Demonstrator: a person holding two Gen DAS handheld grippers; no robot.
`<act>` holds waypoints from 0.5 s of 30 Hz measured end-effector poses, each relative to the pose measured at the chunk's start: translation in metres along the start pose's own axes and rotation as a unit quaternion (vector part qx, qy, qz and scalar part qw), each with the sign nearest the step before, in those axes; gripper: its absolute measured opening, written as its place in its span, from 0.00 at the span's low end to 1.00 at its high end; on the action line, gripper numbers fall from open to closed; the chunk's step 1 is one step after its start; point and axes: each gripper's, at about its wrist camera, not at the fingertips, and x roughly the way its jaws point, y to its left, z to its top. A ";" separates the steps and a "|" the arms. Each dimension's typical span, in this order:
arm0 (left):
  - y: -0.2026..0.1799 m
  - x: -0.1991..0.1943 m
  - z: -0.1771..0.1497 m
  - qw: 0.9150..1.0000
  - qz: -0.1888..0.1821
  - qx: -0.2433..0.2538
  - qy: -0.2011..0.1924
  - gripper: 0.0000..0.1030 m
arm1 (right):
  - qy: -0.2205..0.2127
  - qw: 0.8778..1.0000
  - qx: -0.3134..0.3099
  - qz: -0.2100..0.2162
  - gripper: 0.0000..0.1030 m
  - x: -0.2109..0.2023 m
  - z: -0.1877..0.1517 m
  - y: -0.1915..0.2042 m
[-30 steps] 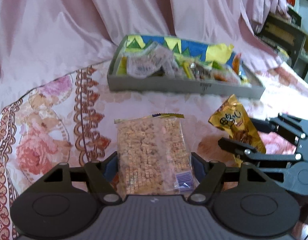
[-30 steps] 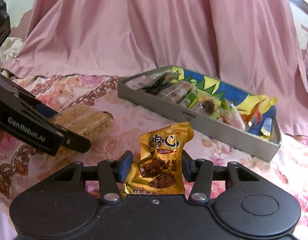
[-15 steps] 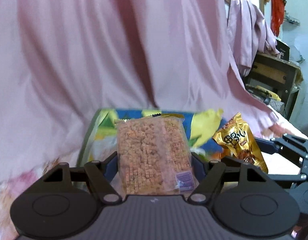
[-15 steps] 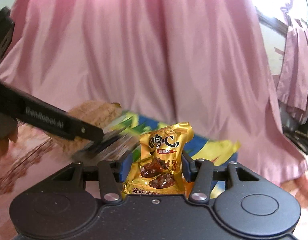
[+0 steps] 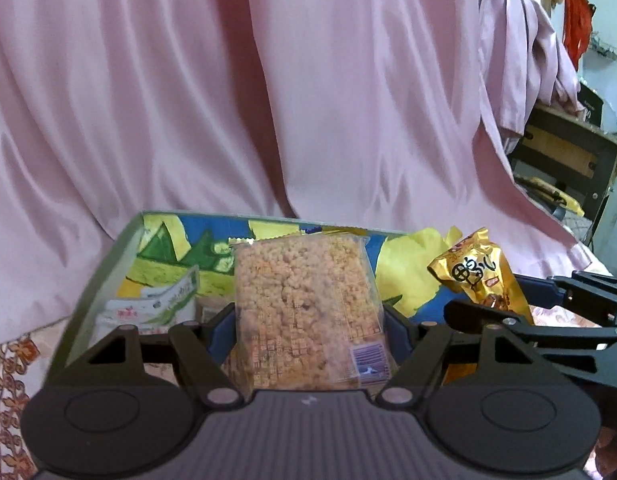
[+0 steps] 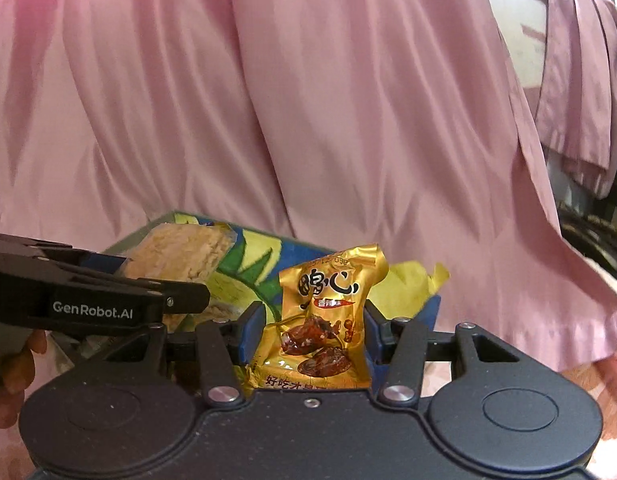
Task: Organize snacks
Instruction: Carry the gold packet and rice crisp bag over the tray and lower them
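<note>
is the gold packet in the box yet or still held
Still held: the right gripper is shut on the gold packet, upright above the box, not lying in it.

"GenRobot.AI" stood in white on the side of the left tool (image 6: 108, 304). The gold snack packet (image 6: 328, 320) clamped in the right tool (image 6: 308, 336) bore large black characters "鸭心"; its smaller print along the bottom was partly hidden.

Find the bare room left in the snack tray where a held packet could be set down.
Tray: the free patch is the printed floor along the far wall, behind the white-green packets in the near-left corner. The right end, by the crumpled yellow wrapper, looks crowded. The middle is hidden behind the rice-crisp pack.
</note>
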 end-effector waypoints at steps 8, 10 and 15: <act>0.003 0.009 -0.007 1.000 0.010 0.002 0.023 0.75 | 0.013 1.000 0.025 0.004 0.51 0.011 -0.013 -0.010; 0.004 0.011 -0.008 1.000 0.011 -0.002 0.027 0.75 | 0.016 1.000 0.026 0.005 0.51 0.012 -0.014 -0.011; 0.003 0.011 -0.008 0.999 0.012 -0.004 0.029 0.75 | 0.023 0.999 0.036 0.009 0.51 0.014 -0.013 -0.016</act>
